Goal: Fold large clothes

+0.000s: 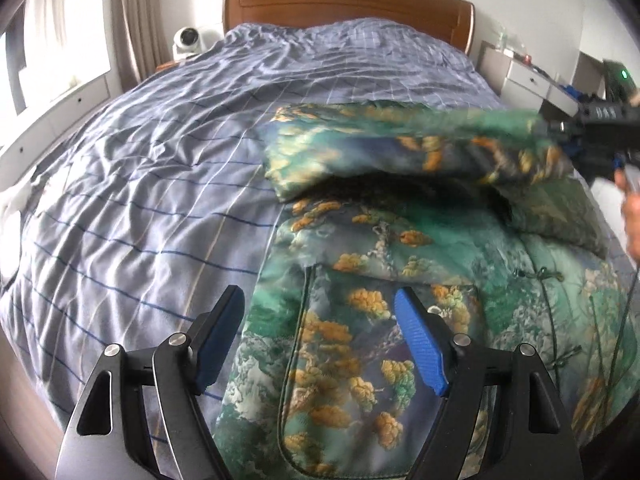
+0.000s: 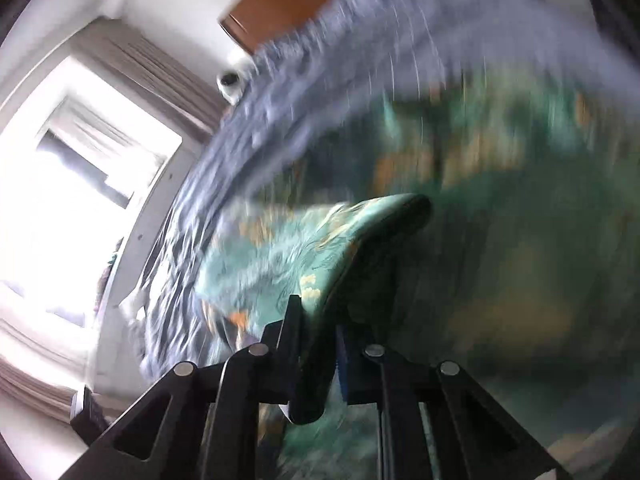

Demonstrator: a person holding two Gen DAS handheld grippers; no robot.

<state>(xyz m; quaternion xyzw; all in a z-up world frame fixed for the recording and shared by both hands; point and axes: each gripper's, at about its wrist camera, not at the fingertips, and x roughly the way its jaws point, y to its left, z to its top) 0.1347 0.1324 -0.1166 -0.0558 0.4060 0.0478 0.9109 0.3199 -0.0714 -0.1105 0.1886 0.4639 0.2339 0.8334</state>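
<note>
A large padded jacket (image 1: 360,320) printed in green, teal and orange lies on a bed (image 1: 140,184) covered with a wrinkled blue striped sheet. The jacket takes up the right half of the bed in the left wrist view, its body spread flat near the camera.

The left hand-held gripper (image 1: 320,340) hovers over the jacket's near left edge with its blue-padded fingers (image 1: 420,344) standing well apart and nothing between them. One finger sits over the sheet, the other over the printed cloth.

The right hand-held gripper (image 2: 320,352) is clamped on a fold of the jacket: in its own view the cloth's edge passes straight between the closed fingers and arches up beyond them (the rest of that picture is heavily blurred). Seen from the left wrist camera, this gripper (image 1: 560,132) comes in from the right edge and holds a sleeve (image 1: 400,148) raised across the jacket, with a dark shadow under the lifted part. The sleeve's far end lies on the sheet near the middle of the bed. A person's hand (image 1: 632,208) shows at the right edge, just below that gripper.

A brown wooden headboard (image 1: 344,0) stands at the far end of the bed, with a white camera (image 1: 187,40) to its left near the curtain (image 1: 136,20) and a white nightstand (image 1: 524,76) to its right.
</note>
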